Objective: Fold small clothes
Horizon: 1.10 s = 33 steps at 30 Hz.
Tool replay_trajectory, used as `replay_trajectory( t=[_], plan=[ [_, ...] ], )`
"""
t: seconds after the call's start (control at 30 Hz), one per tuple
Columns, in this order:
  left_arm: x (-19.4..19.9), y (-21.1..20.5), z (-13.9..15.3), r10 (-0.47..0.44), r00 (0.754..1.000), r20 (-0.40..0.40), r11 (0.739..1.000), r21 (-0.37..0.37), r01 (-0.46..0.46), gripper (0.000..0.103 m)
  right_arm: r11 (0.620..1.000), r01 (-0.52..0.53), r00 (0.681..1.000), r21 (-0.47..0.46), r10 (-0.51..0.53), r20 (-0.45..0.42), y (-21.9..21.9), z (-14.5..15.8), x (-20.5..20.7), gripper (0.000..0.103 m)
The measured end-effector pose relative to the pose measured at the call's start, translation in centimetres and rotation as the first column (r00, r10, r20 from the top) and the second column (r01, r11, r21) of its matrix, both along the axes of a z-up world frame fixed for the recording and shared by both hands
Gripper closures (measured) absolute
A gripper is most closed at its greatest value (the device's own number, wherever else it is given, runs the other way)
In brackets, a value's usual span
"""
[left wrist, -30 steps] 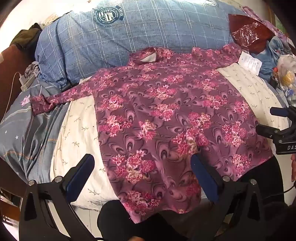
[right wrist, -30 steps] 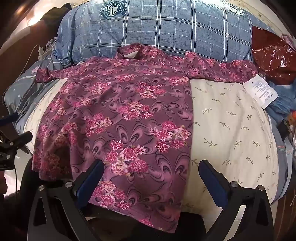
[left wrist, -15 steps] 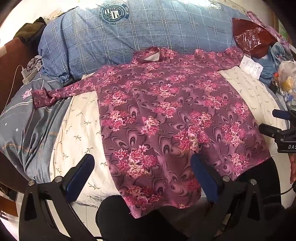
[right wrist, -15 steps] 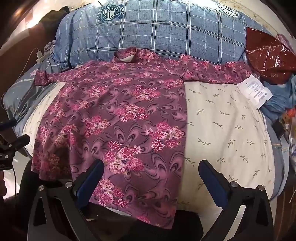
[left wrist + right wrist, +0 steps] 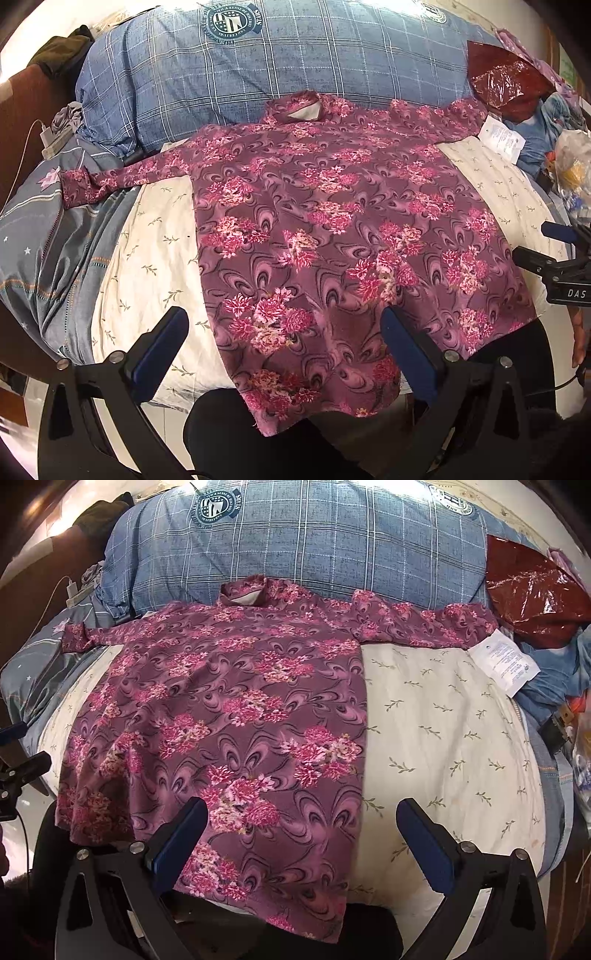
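Observation:
A purple long-sleeved shirt with pink flowers (image 5: 325, 236) lies spread flat on the cream bedsheet (image 5: 147, 258), collar toward the blue checked quilt, both sleeves stretched out sideways. Its hem hangs over the near bed edge. My left gripper (image 5: 284, 343) is open and empty, above the hem's left part. My right gripper (image 5: 303, 834) is open and empty, above the shirt's lower right edge (image 5: 258, 709). Each gripper shows at the edge of the other's view.
A rolled blue checked quilt (image 5: 295, 66) lies along the back. A red plastic-wrapped package (image 5: 535, 590) and a white paper label (image 5: 506, 661) sit at the right. A grey star-print cover (image 5: 48, 240) lies at the left. The cream sheet (image 5: 443, 738) is bare right of the shirt.
Both grippers have pulled back slightly and risen, so the shirt appears a little farther away. The shirt has not moved. Both grippers stayed open.

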<state>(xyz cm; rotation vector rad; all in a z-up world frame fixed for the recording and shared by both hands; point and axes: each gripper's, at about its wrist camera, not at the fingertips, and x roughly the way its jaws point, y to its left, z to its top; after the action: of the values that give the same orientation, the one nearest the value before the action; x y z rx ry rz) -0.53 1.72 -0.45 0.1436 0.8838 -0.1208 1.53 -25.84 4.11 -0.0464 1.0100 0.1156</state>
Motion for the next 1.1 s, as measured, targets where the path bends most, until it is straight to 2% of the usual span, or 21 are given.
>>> replay_trajectory(
  t=[0.37, 1.1],
  plan=[
    [0.5, 0.1, -0.3, 0.009, 1.0, -0.02, 0.999, -0.042, -0.01, 0.0, 0.999, 0.001, 0.999, -0.038, 0.001, 0.052, 0.0, 0.0, -0.2, 0.0],
    [1.2, 1.2, -1.0, 0.042, 0.998, -0.042, 0.998, -0.048, -0.044, 0.0, 0.998, 0.049, 0.998, -0.027, -0.048, 0.046, -1.2, 0.4, -0.4, 0.001]
  ],
)
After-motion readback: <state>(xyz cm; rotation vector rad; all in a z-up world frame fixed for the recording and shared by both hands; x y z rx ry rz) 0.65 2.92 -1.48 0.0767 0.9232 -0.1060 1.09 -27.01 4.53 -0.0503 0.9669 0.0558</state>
